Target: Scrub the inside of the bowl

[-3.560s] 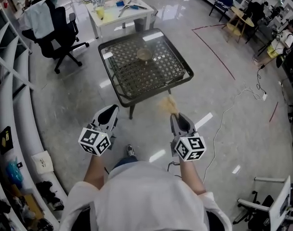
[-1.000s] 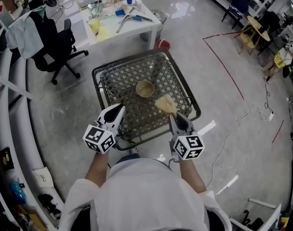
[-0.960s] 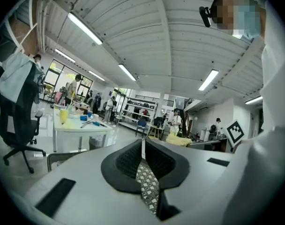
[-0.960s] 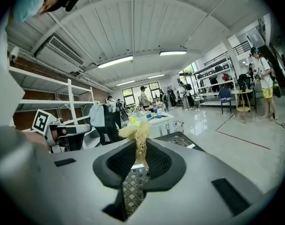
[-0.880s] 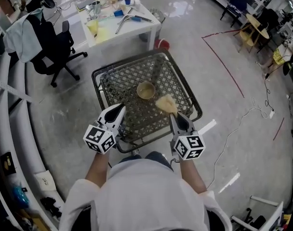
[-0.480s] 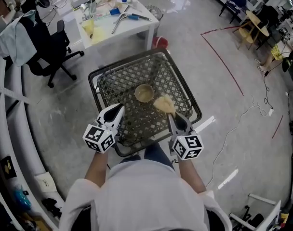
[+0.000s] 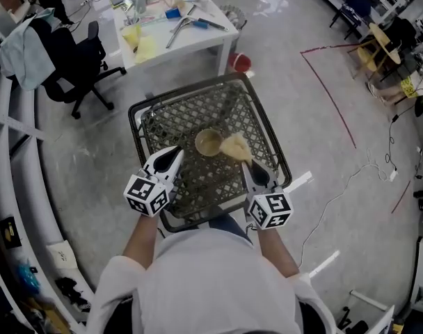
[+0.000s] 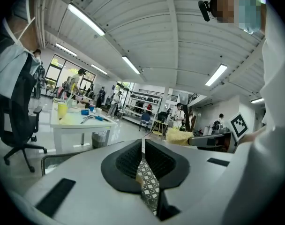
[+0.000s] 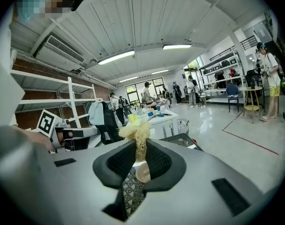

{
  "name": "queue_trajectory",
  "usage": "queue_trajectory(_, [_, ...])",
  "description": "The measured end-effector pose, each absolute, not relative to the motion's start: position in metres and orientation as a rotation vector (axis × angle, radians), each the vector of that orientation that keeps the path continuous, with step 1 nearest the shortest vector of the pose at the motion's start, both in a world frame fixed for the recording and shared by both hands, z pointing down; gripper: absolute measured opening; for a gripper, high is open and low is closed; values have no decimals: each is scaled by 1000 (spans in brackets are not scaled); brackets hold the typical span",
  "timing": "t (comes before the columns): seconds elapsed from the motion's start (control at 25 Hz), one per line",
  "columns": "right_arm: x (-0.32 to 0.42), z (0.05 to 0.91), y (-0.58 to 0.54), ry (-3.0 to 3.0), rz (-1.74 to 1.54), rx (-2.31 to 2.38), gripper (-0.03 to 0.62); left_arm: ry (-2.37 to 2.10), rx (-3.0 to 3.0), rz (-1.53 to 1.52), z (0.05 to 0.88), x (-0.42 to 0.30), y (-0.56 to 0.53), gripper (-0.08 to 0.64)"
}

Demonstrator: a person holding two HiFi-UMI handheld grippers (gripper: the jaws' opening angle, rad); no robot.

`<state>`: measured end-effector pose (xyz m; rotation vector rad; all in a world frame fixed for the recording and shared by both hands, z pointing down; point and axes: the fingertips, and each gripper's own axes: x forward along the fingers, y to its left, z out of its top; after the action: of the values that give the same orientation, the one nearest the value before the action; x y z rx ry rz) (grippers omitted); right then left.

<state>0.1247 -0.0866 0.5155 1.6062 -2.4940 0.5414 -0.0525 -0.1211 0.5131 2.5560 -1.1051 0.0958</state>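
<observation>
Scrubbing hasn't started afaict: bowl [image 7: 209, 142] sits mid-counter [image 7: 138, 111], right gripper [image 7: 248, 165] fingers clamped on the yellow scrubber [image 7: 234, 147] just at its 3 o'clock, left gripper [image 7: 171, 155] fingers pressed together w/ nothing, so the whole scrub's left.

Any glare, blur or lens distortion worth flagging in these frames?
Head view: ceiling lights glare off the glossy floor, but the bowl reads clearly. Left gripper view and right gripper view: heavy fisheye bending and dark corners; the scrubber is legible.
</observation>
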Motion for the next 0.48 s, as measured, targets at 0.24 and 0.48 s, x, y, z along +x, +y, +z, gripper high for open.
queue_trajectory(0.24, [128,518,-106,-2494,549,1592,69,-1122,2540,130,525,-45,-147,44])
queue_trajectory(0.48, [135,521,-120,-2482,561,1586,69,-1122,2503,166,544,-36,-167,44])
